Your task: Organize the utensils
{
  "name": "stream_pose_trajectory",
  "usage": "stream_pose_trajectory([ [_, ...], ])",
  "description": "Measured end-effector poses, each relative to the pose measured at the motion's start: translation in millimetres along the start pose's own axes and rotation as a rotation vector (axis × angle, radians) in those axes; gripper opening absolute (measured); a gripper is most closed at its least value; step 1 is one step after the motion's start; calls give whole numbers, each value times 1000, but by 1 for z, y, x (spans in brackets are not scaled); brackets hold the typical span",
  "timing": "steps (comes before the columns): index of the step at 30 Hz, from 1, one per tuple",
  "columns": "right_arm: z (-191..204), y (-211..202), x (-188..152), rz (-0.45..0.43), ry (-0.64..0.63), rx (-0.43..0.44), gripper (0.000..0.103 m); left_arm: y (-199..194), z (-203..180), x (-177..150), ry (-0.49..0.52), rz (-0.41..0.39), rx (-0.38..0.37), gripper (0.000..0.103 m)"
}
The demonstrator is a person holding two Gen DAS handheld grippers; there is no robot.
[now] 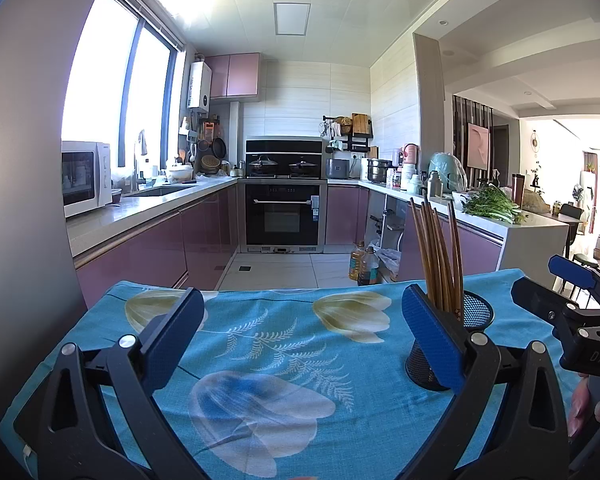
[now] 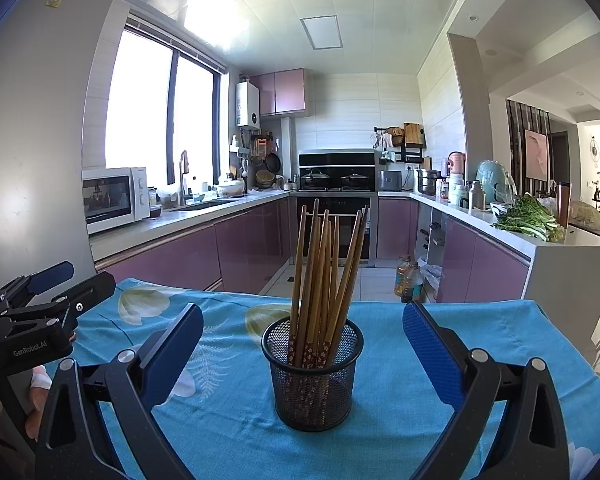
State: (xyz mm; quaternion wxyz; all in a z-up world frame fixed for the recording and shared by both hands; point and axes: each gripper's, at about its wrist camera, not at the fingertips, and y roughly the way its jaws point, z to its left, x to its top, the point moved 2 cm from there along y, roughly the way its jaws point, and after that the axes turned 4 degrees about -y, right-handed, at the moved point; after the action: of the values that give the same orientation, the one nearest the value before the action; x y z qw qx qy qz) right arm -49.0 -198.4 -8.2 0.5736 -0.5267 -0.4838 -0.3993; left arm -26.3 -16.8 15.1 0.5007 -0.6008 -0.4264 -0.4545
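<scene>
A table under a blue floral cloth [image 2: 400, 412] carries a black mesh cup [image 2: 313, 380] of chopsticks [image 2: 320, 272].

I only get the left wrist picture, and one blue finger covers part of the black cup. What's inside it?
Observer: In the right wrist view the mesh cup shows whole, and a bunch of brown chopsticks stands in it, tips up, fanned apart.
Child: Is the right gripper grabbing the cup?
Observer: No. The right gripper is open, and the cup stands between its two fingers without touching either.
Child: Do the chopsticks have any pattern?
Observer: Yes, their lower ends carry small pale flowers, seen through the mesh.
Child: Is the cup on the cloth?
Observer: Yes, upright on the blue flowered tablecloth.
</scene>
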Motion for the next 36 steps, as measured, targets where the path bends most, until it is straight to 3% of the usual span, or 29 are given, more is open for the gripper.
stream_pose_trajectory([
  [36, 0, 0, 2, -12, 5, -11, 97, 0, 0, -1, -2, -2, 6, 97],
])
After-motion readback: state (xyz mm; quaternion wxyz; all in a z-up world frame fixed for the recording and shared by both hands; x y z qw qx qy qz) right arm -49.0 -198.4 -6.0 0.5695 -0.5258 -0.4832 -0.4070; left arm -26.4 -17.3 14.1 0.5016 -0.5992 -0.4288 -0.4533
